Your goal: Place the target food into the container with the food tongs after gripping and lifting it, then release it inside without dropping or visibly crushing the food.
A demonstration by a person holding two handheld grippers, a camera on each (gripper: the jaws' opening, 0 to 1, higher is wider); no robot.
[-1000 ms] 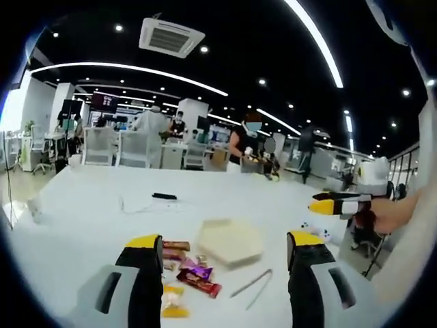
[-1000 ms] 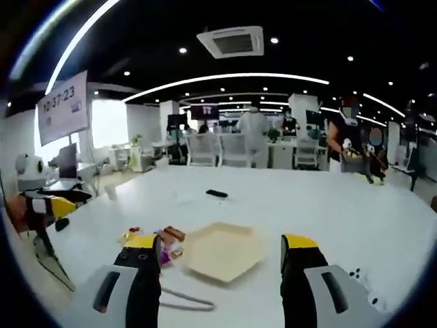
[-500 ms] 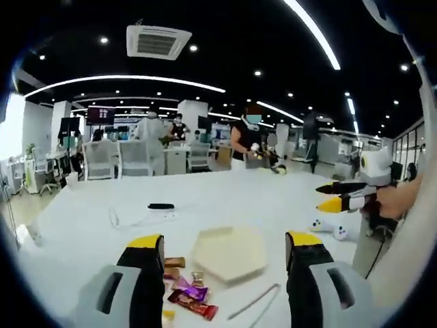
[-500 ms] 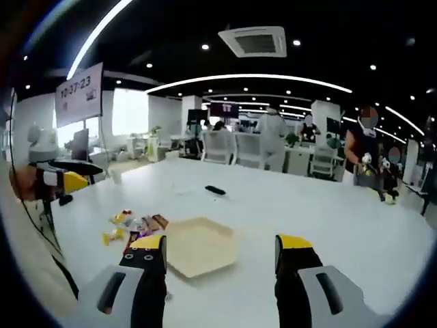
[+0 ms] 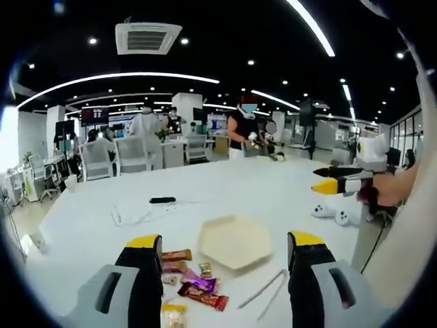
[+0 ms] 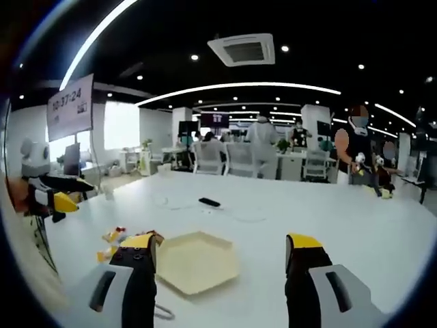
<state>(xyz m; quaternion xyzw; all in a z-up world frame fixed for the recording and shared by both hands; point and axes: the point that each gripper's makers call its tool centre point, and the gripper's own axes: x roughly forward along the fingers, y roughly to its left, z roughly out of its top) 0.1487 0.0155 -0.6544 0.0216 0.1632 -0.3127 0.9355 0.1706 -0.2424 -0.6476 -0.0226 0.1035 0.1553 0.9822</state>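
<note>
L view: my left gripper (image 5: 223,249) has its jaws spread wide w/ nothing between them, hovering above the big white table (image 5: 225,191). Beyond the jaws sits the pale cream hexagonal tray (image 5: 235,241), empty, flat on the table. Just left of the tray lie the wrapped snacks (image 5: 191,277): a brown bar nearest the tray's edge, purple and dark-red wrappers below it, a yellow packet lowest, next to my left jaw. The thin metal food tongs (image 5: 268,292) lie on the table below the tray, near my right jaw, apart from the snacks, untouched. A small black flat object (image 5: 162,200) w/ a thin white cable beside it sits farther out on the table. My right gripper (image 5: 332,180) comes in from the right edge, held in a hand, yellow-tipped; can't tell from here how wide it stands.

R view: my right gripper (image 6: 221,249) is also spread wide, holding nothing, above the table (image 6: 328,219). The tray (image 6: 196,261) lies between the jaws, closer to the left one. Snacks (image 6: 113,239) peek out left of that jaw. Left gripper (image 6: 58,195) shows at the left edge. People and chairs stand at desks far behind.
</note>
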